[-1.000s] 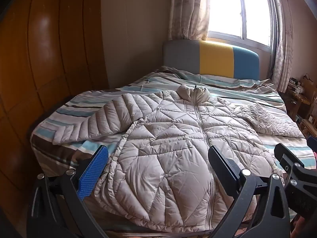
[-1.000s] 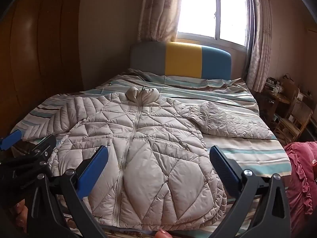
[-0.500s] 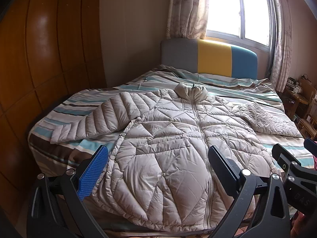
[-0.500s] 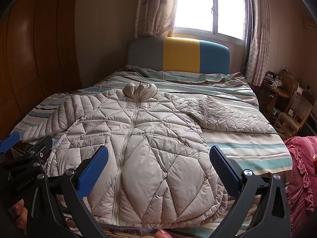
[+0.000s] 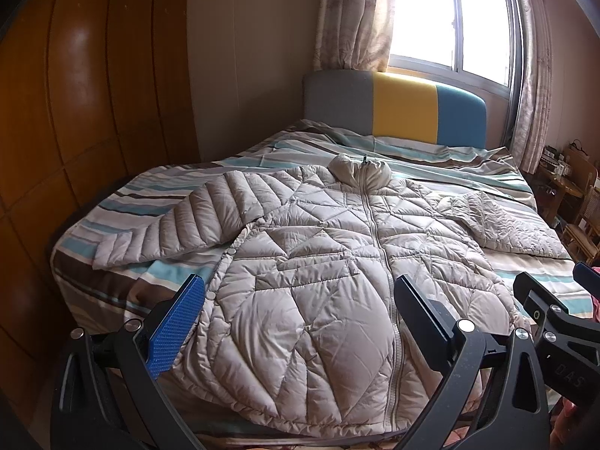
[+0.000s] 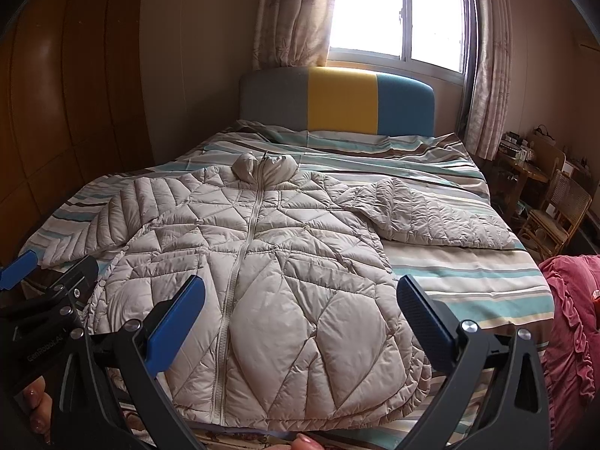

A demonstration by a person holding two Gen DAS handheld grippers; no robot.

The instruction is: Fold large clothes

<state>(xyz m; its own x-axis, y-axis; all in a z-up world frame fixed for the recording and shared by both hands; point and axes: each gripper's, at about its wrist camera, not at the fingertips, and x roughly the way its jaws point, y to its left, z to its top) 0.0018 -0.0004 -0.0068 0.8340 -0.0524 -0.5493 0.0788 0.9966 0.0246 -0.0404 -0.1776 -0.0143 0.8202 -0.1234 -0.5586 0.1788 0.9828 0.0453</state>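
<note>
We see the quilted beige jacket (image 5: 322, 281) lying zipped and face-up on the striped bed (image 5: 431, 150), collar toward the headboard (image 5: 393, 112), sleeves spread sideways. Our left hand-held gripper (image 5: 300, 318) and right hand-held gripper (image 6: 300, 311) hover released above the jacket's hem, jaws wide apart, grasping nothing.

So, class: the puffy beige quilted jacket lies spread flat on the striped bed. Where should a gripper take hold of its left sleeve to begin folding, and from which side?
Probably at the cuff end of the left sleeve, coming in from the bed's left edge. The beige quilted jacket lies zipped, front up, and that sleeve angles outward, its free end the easiest part for the open left gripper to pinch and swing across.
</note>
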